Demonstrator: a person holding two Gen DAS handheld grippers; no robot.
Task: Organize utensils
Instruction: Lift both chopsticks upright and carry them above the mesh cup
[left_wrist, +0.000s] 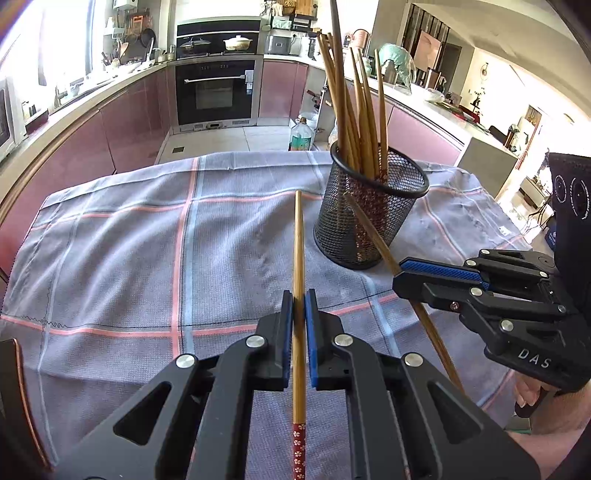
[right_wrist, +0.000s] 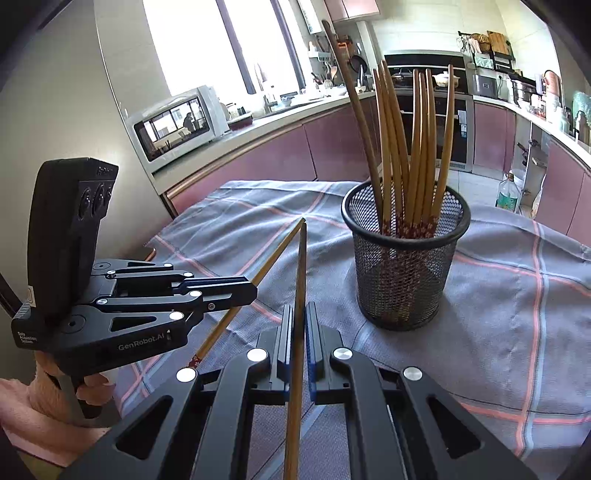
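A black mesh cup (left_wrist: 369, 214) stands upright on the plaid cloth and holds several bamboo chopsticks (left_wrist: 354, 110); it also shows in the right wrist view (right_wrist: 404, 266). My left gripper (left_wrist: 299, 306) is shut on a bamboo chopstick (left_wrist: 298, 236) with a red flowered end, pointing forward, left of the cup. My right gripper (right_wrist: 300, 317) is shut on another chopstick (right_wrist: 301, 266), also held above the cloth. The right gripper shows in the left wrist view (left_wrist: 402, 273) beside the cup, and the left gripper in the right wrist view (right_wrist: 251, 290).
The grey plaid cloth (left_wrist: 129, 258) covers the table. Behind it are pink kitchen cabinets, an oven (left_wrist: 216, 92), a green bottle on the floor (left_wrist: 301, 134) and a microwave on the counter (right_wrist: 177, 122).
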